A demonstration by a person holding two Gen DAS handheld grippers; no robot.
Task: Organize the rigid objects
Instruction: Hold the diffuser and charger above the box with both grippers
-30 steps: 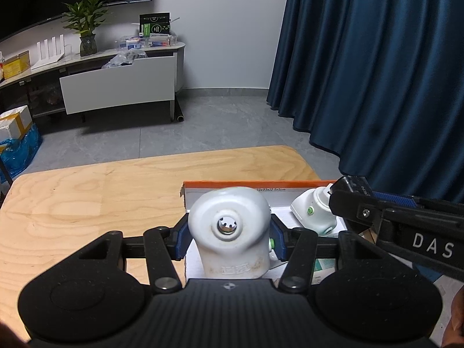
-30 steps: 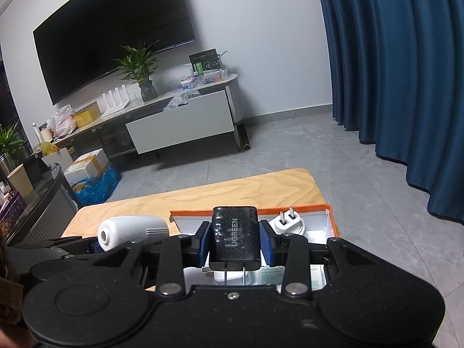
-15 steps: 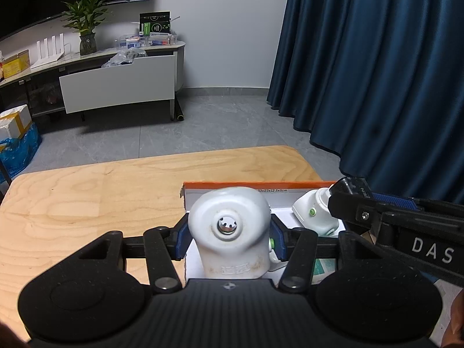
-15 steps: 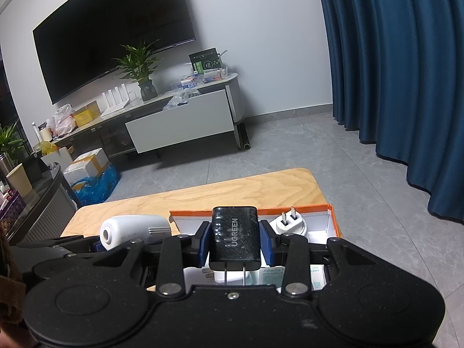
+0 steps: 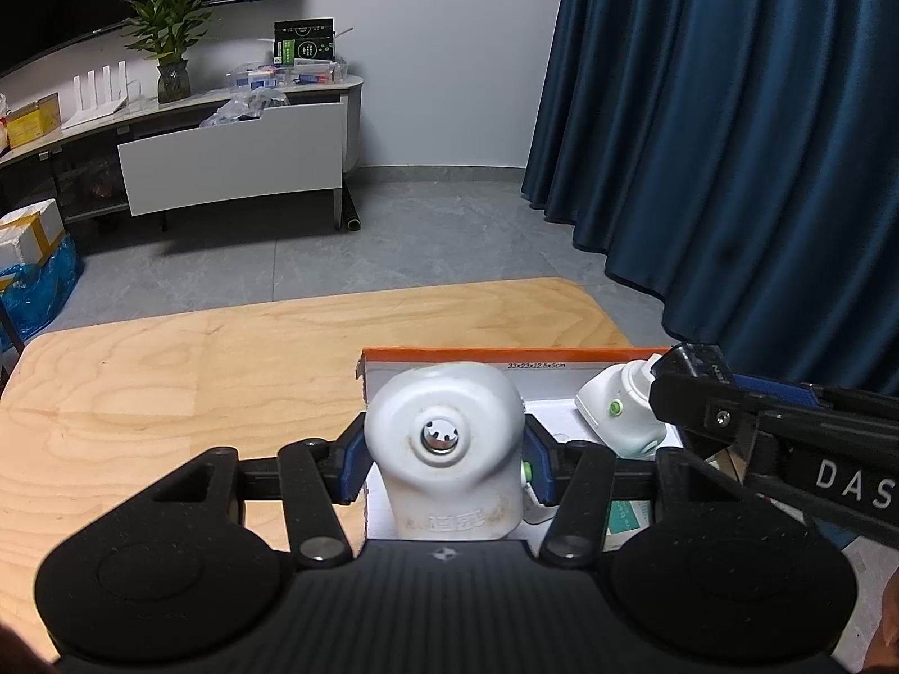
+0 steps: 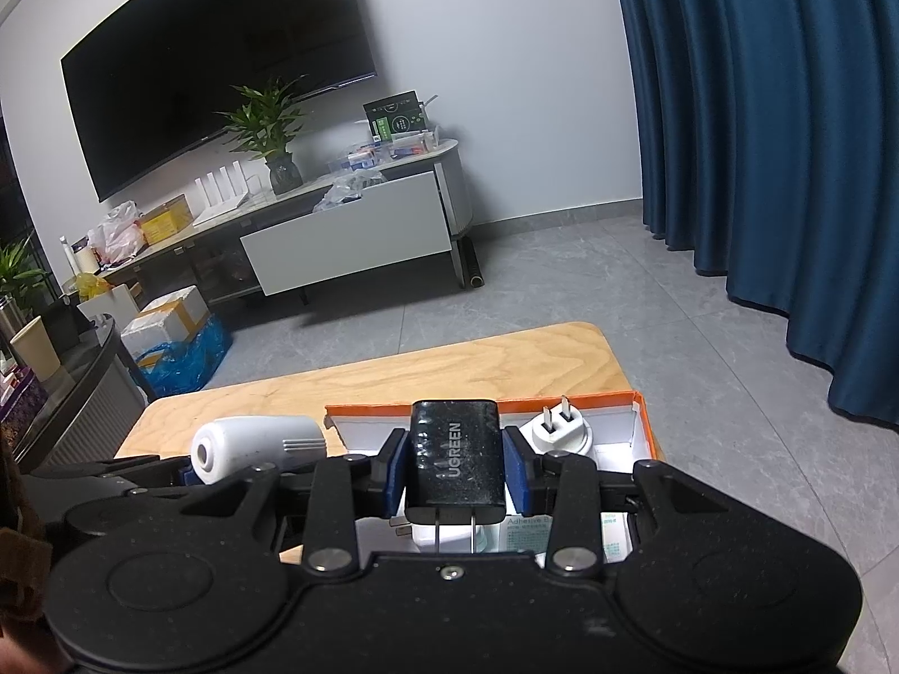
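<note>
L gripper (image 5: 444,463): blue pads clamped on both sides of a white rounded plastic device w/ a round metal port in its front face (image 5: 446,443), held above the near-left corner of the shallow orange-rimmed cardboard box w/ white interior (image 5: 505,355), which sits on the light plywood table (image 5: 168,387). R gripper (image 6: 455,474): pads closed on a black rectangular UGREEN wall charger (image 6: 456,460), prongs pointing back toward the camera, held over the same box. Inside the box: a white round plug adapter w/ two flat prongs up (image 6: 556,431) near the far-right corner, a white device w/ a green button (image 5: 615,418), and a white item w/ prongs under the charger, type unclear.
</note>
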